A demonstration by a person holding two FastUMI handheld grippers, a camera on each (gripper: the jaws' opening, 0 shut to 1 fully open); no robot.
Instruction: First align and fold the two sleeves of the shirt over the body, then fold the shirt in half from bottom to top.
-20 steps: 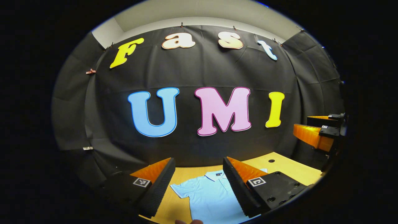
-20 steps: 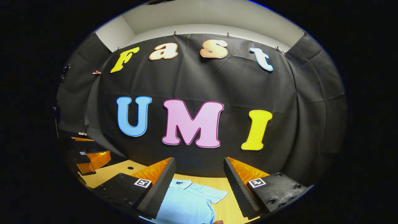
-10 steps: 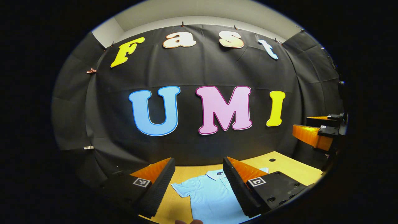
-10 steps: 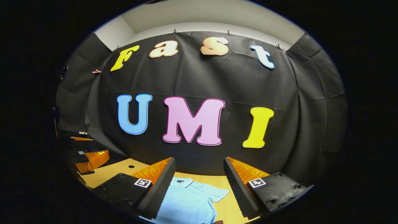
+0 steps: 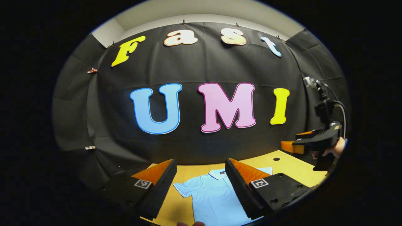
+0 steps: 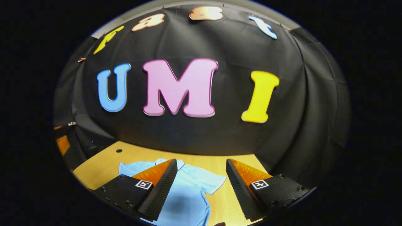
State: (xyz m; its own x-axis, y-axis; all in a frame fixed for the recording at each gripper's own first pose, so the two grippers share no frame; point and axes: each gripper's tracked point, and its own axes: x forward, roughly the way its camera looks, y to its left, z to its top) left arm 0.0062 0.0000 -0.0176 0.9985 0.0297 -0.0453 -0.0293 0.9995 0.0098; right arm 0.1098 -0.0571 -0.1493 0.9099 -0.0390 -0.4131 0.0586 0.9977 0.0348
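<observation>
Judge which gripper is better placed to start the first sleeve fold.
Probably the right gripper: jaws open, the shirt's spread sleeve lies between its fingers. The left gripper frames the collar.

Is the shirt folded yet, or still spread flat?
Spread flat: the shirt lies on the table with its sleeves out sideways, neither folded over.

No words or numbers legible anywhere. Square black-and-white coded tags, one on each finger of the left gripper, at lower left and lower right of centre. Same pair on the right gripper. Small dark tag at the neck of the shirt, lower centre, too small to read.
</observation>
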